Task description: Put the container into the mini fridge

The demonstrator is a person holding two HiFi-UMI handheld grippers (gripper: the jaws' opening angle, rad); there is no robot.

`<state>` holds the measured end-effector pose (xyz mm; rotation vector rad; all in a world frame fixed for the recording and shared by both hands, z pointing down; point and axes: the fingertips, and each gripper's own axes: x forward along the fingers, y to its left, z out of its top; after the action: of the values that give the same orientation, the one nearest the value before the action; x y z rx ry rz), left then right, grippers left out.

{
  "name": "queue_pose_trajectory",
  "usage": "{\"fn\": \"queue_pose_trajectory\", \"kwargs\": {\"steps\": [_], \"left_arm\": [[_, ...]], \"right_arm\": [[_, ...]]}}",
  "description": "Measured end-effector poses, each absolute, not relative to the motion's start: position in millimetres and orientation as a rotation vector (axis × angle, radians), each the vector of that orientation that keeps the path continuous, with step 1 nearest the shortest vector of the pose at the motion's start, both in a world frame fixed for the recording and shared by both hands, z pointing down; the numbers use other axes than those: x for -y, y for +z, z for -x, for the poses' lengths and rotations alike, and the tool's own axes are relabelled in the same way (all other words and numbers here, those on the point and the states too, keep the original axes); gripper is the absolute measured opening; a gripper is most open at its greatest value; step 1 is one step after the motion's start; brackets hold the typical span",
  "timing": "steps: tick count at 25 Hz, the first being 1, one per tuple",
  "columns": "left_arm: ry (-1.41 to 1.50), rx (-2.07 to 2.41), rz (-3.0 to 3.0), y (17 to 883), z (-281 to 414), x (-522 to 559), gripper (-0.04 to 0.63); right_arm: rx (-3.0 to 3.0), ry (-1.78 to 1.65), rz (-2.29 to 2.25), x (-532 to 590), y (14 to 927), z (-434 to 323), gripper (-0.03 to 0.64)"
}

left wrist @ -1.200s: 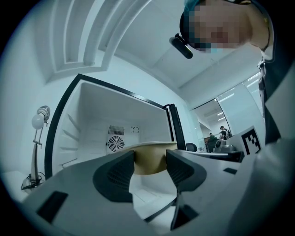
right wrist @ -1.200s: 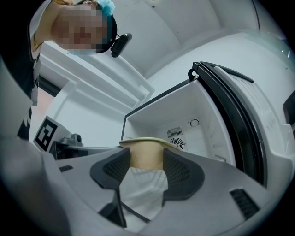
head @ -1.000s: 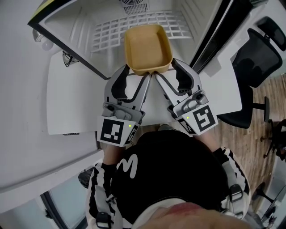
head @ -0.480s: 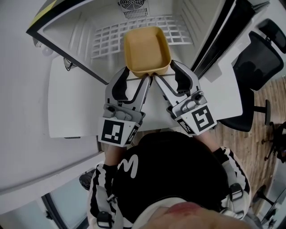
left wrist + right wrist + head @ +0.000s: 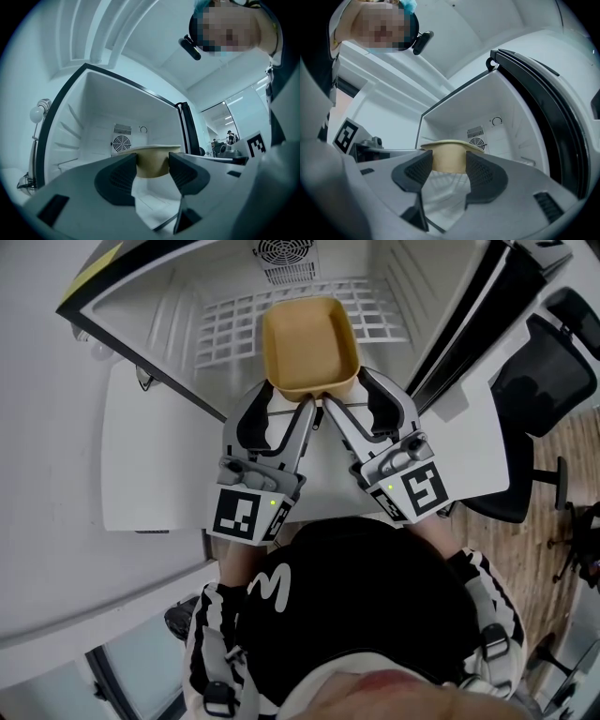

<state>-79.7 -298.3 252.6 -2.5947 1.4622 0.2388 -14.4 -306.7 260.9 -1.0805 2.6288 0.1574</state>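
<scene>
A tan open container (image 5: 309, 341) hangs over the white wire shelf (image 5: 230, 320) inside the open mini fridge (image 5: 169, 287). My left gripper (image 5: 287, 396) is shut on its near left corner, and my right gripper (image 5: 343, 392) is shut on its near right corner. In the left gripper view the container (image 5: 151, 163) sits between the dark pads of the left gripper (image 5: 152, 167), with the fridge's back fan (image 5: 122, 143) behind it. In the right gripper view the container (image 5: 449, 157) is pinched by the right gripper (image 5: 449, 164) in the same way.
The fridge door (image 5: 473, 320) stands open at the right. A black office chair (image 5: 539, 371) is beyond it on the wood floor. A white surface (image 5: 150, 456) lies to the left of my grippers. The fridge's side walls have moulded shelf ribs (image 5: 65, 136).
Both grippers have carried the container slightly deeper over the wire shelf. The grip on it is unchanged.
</scene>
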Motion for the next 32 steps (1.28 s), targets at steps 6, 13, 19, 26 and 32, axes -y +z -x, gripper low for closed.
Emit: {"fn": "queue_pose_trajectory", "kwargs": {"steps": [6,13,19,26,32], "left_arm": [[0.241,-1.469,2.601,252.3,80.2,304.9,0.220],[0.247,-1.480,2.607,252.0,80.9,311.3,0.219],[0.257,-1.485,2.614,251.1,82.1,318.1,0.219],[0.260,-1.497,2.619,252.1,84.0,326.4,0.219],[0.264,-1.506,2.621,251.8,86.1,332.6,0.218]], "right_arm": [[-2.631,0.160,1.082,313.2,260.5,14.8,0.230],[-2.636,0.151,1.087,319.5,259.5,15.2,0.230],[-2.635,0.142,1.091,326.2,258.5,16.0,0.230],[-2.642,0.132,1.102,334.5,258.9,17.8,0.230],[-2.641,0.116,1.101,341.0,258.0,19.8,0.230]]}}
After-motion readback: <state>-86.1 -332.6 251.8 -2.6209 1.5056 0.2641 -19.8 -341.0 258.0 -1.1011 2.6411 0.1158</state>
